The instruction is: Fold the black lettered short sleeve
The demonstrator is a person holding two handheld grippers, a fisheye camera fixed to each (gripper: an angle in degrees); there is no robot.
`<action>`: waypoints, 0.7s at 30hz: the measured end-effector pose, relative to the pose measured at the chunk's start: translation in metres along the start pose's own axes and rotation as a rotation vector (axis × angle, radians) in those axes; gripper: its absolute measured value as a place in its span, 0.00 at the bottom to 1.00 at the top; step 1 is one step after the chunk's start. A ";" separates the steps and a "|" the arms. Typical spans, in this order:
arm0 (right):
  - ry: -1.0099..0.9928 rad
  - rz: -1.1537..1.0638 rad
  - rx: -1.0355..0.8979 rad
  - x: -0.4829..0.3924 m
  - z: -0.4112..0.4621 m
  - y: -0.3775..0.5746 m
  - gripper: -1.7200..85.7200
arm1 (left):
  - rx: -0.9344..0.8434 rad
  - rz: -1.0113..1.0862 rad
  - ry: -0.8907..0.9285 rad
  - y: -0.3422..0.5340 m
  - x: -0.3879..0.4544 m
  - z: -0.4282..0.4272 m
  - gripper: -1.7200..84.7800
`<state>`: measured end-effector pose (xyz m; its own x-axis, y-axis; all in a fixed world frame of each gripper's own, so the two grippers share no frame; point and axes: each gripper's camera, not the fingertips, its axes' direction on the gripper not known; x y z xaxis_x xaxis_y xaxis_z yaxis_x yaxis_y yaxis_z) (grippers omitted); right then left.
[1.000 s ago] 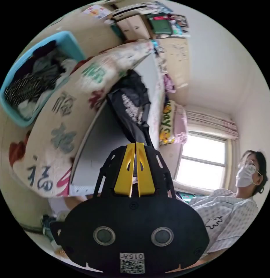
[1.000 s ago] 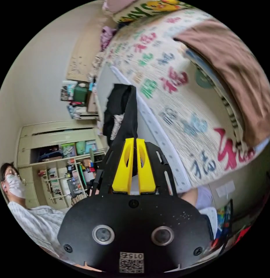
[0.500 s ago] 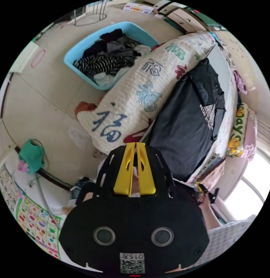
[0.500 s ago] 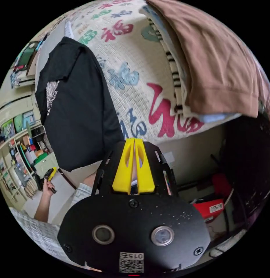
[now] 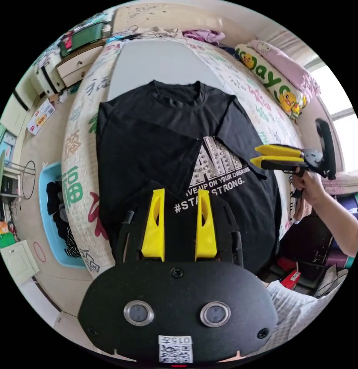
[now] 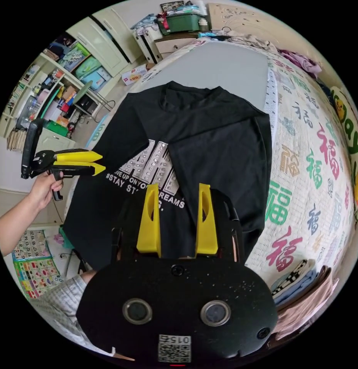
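1. Two hand-held grippers hover over the black lettered short sleeve point(image 5: 179, 127), which lies flat on the bed point(image 5: 240, 80).
2. Left hand-held gripper point(image 5: 180, 192): jaws spread, holding nothing.
3. Right hand-held gripper point(image 6: 178, 187): jaws spread, holding nothing.

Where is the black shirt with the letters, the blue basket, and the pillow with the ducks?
black shirt point(image 5: 148, 153), left gripper view, on its folded-over plain side.
blue basket point(image 5: 46, 215), left gripper view, on its rim beside the bed.
duck pillow point(image 5: 277, 88), left gripper view, on its printed front.
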<state>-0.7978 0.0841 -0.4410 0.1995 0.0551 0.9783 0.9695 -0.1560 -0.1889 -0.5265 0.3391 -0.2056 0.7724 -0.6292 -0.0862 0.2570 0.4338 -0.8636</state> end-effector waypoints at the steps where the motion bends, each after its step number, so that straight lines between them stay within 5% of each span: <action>1: 0.021 0.007 -0.027 -0.004 0.000 -0.008 0.17 | -0.049 -0.002 0.001 -0.005 0.000 0.014 0.15; 6: 0.184 -0.019 -0.067 -0.022 -0.010 -0.018 0.11 | -0.015 0.007 -0.031 -0.003 -0.003 0.007 0.07; 13: 0.050 0.094 -0.051 0.034 -0.090 -0.023 0.04 | 0.158 -0.130 0.135 0.011 -0.065 -0.064 0.02; 18: 0.165 0.511 0.132 0.176 -0.183 0.021 0.05 | 0.398 -0.561 -0.028 0.072 -0.192 -0.137 0.01; 21: 0.208 0.870 0.049 0.261 -0.193 0.071 0.09 | 0.400 -0.933 -0.065 0.131 -0.261 -0.141 0.02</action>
<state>-0.7045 -0.1032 -0.1826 0.8417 -0.2434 0.4819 0.4932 -0.0166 -0.8698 -0.7763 0.4687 -0.3663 0.1909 -0.7958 0.5746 0.9396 -0.0214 -0.3417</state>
